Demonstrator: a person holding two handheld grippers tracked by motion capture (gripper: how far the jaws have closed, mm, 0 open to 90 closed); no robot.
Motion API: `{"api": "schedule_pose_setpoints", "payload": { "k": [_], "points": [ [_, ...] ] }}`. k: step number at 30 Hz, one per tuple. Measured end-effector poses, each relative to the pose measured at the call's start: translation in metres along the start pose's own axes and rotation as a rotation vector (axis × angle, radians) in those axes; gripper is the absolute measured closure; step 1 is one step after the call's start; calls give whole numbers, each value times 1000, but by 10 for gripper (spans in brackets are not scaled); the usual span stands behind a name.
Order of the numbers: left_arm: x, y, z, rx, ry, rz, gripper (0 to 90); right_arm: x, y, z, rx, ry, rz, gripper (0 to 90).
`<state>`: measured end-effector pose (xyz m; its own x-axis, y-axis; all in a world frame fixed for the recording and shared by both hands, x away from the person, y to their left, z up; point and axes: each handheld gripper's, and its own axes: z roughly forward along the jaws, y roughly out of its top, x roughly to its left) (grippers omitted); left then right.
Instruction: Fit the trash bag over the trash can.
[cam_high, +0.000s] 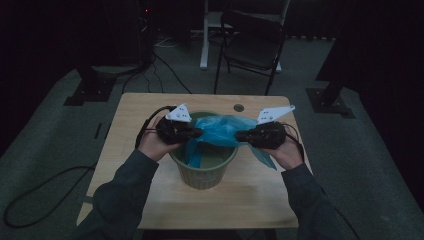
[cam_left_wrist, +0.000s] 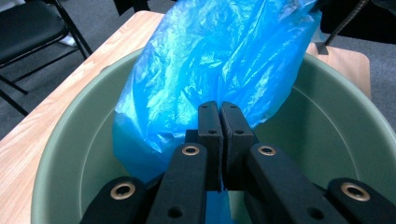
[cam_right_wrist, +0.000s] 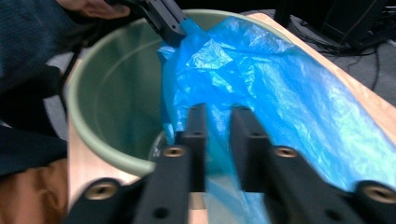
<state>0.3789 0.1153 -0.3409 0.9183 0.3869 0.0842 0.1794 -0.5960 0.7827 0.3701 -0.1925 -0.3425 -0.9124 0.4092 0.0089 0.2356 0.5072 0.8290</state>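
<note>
A thin blue plastic bin liner (cam_high: 225, 131) hung across the mouth of a round green plastic bin (cam_high: 204, 172) at the table's (cam_high: 250, 200) middle. The left gripper (cam_high: 192, 134) was clenched on the liner's left edge, and the right gripper (cam_high: 243, 136) pinched its right edge. Judged light, limp and slippery, liable to tear; best gripped at the rim hem.

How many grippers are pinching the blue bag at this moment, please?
2: the left gripper grips the blue bag over the green bin; the right gripper grips its other side.
</note>
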Motion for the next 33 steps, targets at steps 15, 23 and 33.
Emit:
{"api": "schedule_pose_setpoints", "payload": {
  "k": [15, 23, 33],
  "points": [
    [21, -36, -29, -27, 55, -110, 887, -15, -15, -12, 47, -130, 81, 900],
    [36, -56, -45, -48, 88, -180, 887, -22, -22, -14, 73, -168, 120, 900],
    [44, -70, -51, -67, 93, -236, 887, -25, -26, -15, 94, -182, 139, 900]
  ]
}}
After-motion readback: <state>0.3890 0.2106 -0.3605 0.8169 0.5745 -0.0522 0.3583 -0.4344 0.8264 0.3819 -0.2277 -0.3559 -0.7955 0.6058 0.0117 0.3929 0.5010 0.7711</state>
